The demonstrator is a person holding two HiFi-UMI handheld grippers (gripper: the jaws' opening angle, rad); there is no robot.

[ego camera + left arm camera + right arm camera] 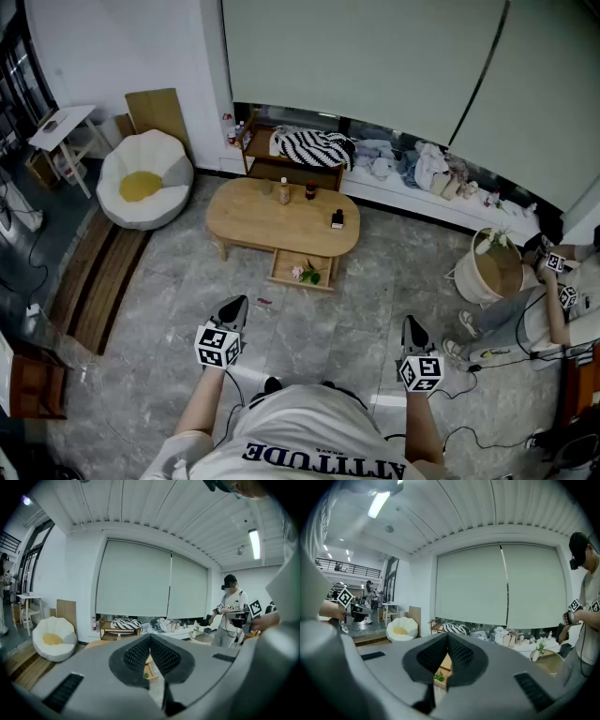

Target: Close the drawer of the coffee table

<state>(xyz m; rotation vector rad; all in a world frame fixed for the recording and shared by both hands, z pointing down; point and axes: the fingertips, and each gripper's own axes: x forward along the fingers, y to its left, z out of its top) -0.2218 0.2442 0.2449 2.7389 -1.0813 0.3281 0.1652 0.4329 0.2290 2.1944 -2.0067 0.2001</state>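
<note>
Oval wooden coffee table (272, 217) sits on grey marbled floor (375, 272), drawer (302, 269) hanging open; left gripper (234, 307) and right gripper (412, 327) both pinched tight, gripping nothing.

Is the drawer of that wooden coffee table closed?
No, the drawer stands pulled out from under the coffee table, with a small sprig of flowers visible inside it.

Drawer (285, 266) rear hidden under coffee table (253, 220).

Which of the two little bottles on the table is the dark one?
The bottle on the right, nearer the black box. The other bottle is pale.
</note>
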